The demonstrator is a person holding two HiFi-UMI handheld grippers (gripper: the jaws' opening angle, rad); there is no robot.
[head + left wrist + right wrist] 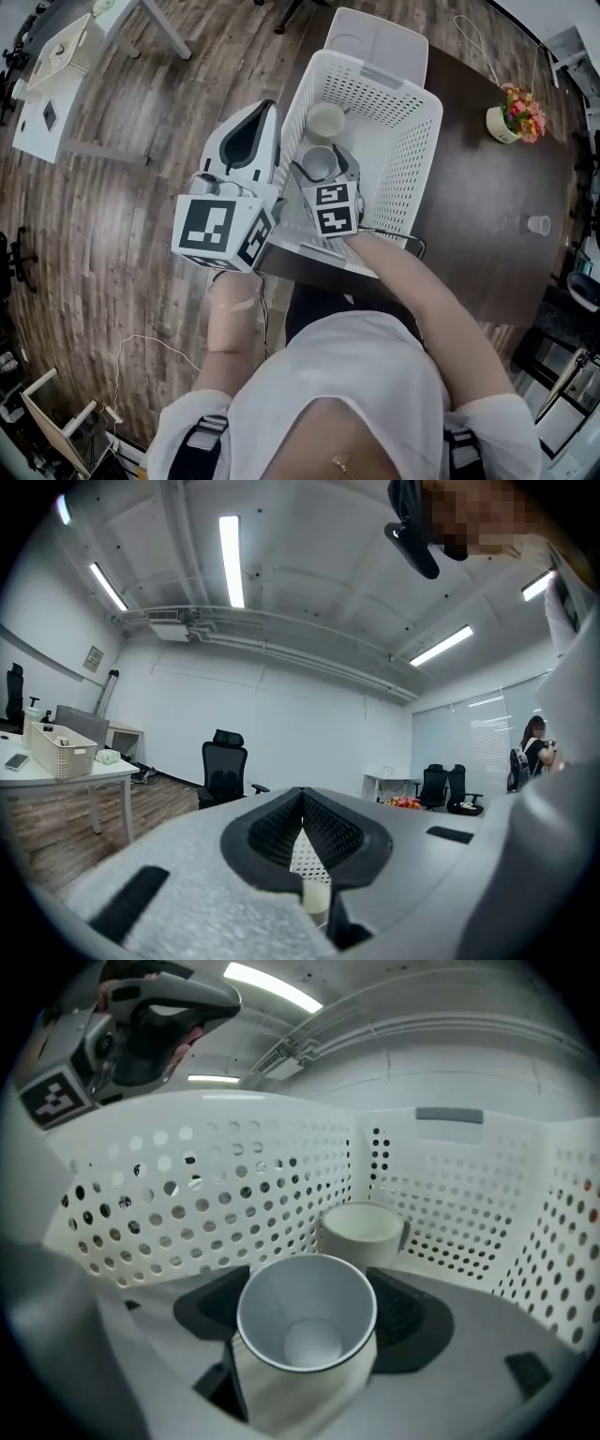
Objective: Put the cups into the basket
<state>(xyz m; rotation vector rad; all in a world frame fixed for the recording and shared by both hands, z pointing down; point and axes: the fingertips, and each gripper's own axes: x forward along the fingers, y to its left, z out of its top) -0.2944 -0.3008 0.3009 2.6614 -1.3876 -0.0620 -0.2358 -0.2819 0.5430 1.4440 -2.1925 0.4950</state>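
- Right gripper (320,167): jaws spread wide and pinching a cup (306,1326) by its sides, mouth up, long axis nearly upright.
- Held cup: inside the basket (403,159), on the near side of the second cup (326,121), which stands at the far wall.
- Release probably requires setting down in the free floor on the near side.
- Left gripper (302,794): jaws pressed together, empty, outside the basket's left wall.
- Third cup (538,224): on the worktop (478,187), far right; the right hand is nearer.
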